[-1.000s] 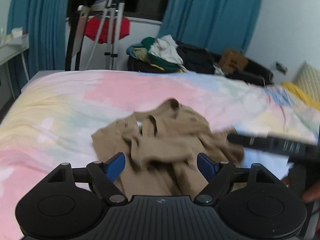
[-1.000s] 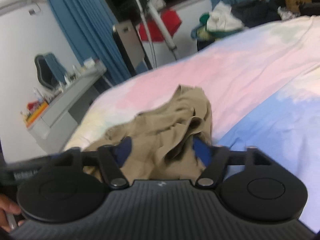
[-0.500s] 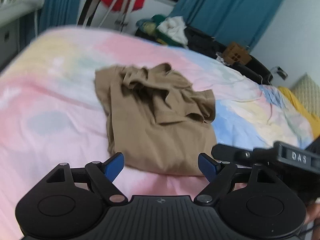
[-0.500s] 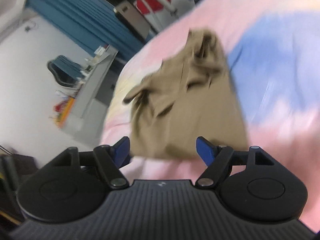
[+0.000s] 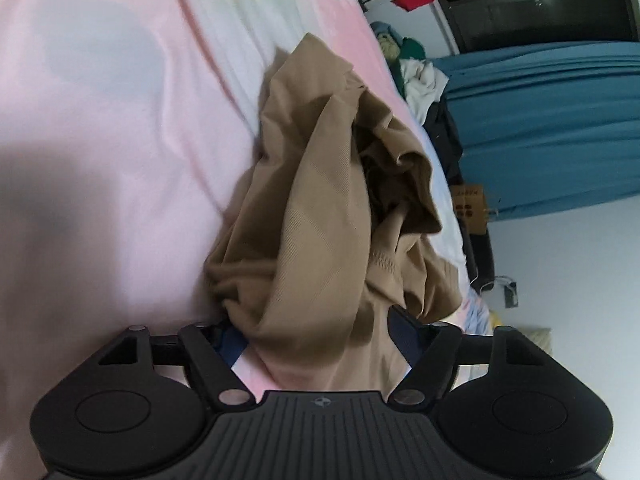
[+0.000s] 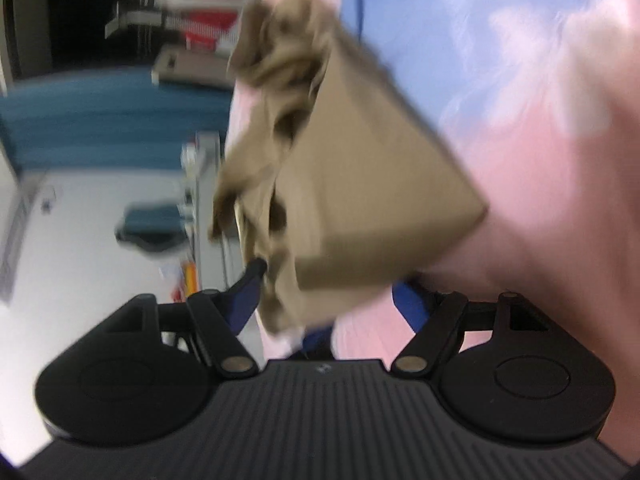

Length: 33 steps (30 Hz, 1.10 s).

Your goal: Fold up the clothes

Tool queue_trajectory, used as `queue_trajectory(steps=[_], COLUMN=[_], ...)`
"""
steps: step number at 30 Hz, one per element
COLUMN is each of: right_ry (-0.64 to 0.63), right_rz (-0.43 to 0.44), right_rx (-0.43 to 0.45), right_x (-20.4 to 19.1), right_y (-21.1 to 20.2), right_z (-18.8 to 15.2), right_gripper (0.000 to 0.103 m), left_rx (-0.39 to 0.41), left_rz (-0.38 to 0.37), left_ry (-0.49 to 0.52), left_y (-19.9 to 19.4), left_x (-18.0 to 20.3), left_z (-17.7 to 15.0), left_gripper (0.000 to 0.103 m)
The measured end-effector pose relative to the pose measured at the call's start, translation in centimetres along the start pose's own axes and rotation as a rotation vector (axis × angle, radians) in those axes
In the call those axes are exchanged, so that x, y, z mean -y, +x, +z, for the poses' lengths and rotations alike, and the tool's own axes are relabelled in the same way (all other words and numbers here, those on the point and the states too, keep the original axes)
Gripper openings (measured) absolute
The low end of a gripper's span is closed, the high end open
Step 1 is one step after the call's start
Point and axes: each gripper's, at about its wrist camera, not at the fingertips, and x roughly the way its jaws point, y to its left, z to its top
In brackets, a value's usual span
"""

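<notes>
Crumpled tan knit garment (image 5: 320, 216) bunched up on the pastel pink-and-blue bedsheet (image 5: 112, 128), both views rolled sideways. Left gripper (image 5: 318, 334) spread wide, blue-padded fingers (image 5: 404, 330) on either side of the garment's near edge, fabric draped between them, not pinched. Right gripper (image 6: 330, 300) same deal: wide open, straddling the garment's (image 6: 360, 200) near corner, pretty blurry though. Teal curtains (image 5: 552, 128) and a heap of mixed clothes (image 5: 416, 76) past the bed.

The crumpled tan knit-cloth garment (image 5: 320, 216) looked matt and finely ribbed; the pastel pink-and-blue cloth bedsheet (image 5: 120, 120) looked soft, smooth.
</notes>
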Motion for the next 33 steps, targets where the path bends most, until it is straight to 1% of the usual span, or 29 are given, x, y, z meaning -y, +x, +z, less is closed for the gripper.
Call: queue_trajectory(steps=[1, 2, 3, 4, 5, 6, 7, 8, 9, 11, 13, 15, 18, 21, 23, 26, 30, 32, 33], right_ry=[-0.007, -0.057, -0.106, -0.146, -0.174, -0.190, -0.205, -0.217, -0.221, -0.227, -0.233, -0.272, -0.311, -0.356, -0.388, -0.401, -0.390, -0.366, -0.359], right_rz=[0.030, 0.045, 0.034, 0.020, 0.015, 0.011, -0.003, -0.035, -0.041, -0.034, -0.028, -0.001, 0.030, 0.052, 0.052, 0.030, -0.008, -0.014, -0.015], right_rx=[0.054, 0.092, 0.128, 0.166, 0.189, 0.192, 0.190, 0.192, 0.197, 0.207, 0.217, 0.236, 0.249, 0.263, 0.267, 0.241, 0.189, 0.171, 0.169], right_x=[-0.1, -0.6, -1.3, -1.8, -2.2, -2.4, -2.5, -2.5, -2.5, -2.6, -2.6, -3.6, -6.1, -8.5, -9.4, -8.9, -7.3, -6.4, -6.2], right_y=[-0.5, -0.7, -0.9, -1.1, -1.2, -1.1, -0.9, -0.7, -0.9, -1.3, -1.8, -2.8, -4.2, -6.0, -7.4, -9.1, -11.2, -12.4, -12.8], right_z=[0.1, 0.2, 0.2, 0.0, -0.3, -0.4, -0.5, -0.5, -0.5, -0.6, -0.6, -0.6, -1.1, -2.2, -3.5, -6.1, -9.8, -11.3, -11.7], right_gripper=[0.075, 0.074, 0.071, 0.068, 0.068, 0.067, 0.062, 0.046, 0.038, 0.019, 0.013, 0.011, 0.010, 0.010, 0.010, 0.010, 0.010, 0.010, 0.010], left_rx=[0.014, 0.029, 0.040, 0.057, 0.074, 0.090, 0.106, 0.114, 0.122, 0.124, 0.123, 0.144, 0.171, 0.180, 0.169, 0.141, 0.074, 0.049, 0.048], left_rz=[-0.001, -0.001, -0.019, -0.029, -0.038, -0.047, -0.048, -0.052, -0.057, -0.063, -0.071, -0.077, -0.093, -0.105, -0.094, -0.059, 0.019, 0.036, 0.034], left_ry=[0.017, 0.036, 0.047, 0.070, 0.094, 0.118, 0.144, 0.150, 0.154, 0.142, 0.127, 0.134, 0.148, 0.159, 0.152, 0.127, 0.063, 0.043, 0.030], left_y=[0.1, 0.2, 0.2, 0.0, -0.2, -0.4, -0.6, -0.8, -0.9, -1.3, -1.6, -2.9, -5.4, -8.1, -9.7, -12.2, -15.3, -16.3, -16.6], left_x=[0.3, 0.5, 0.8, 1.3, 1.8, 2.3, 2.8, 3.0, 3.2, 3.3, 3.6, 4.5, 6.5, 8.1, 8.5, 8.3, 5.9, 4.8, 4.7], left_z=[0.0, 0.0, -0.1, -0.2, -0.3, -0.3, -0.4, -0.4, -0.5, -0.6, -0.7, -0.9, -1.2, -2.1, -3.1, -5.3, -9.5, -11.0, -11.1], left_gripper=[0.049, 0.040, 0.033, 0.031, 0.028, 0.025, 0.025, 0.024, 0.023, 0.022, 0.021, 0.020, 0.019, 0.019, 0.019, 0.019, 0.019, 0.019, 0.019])
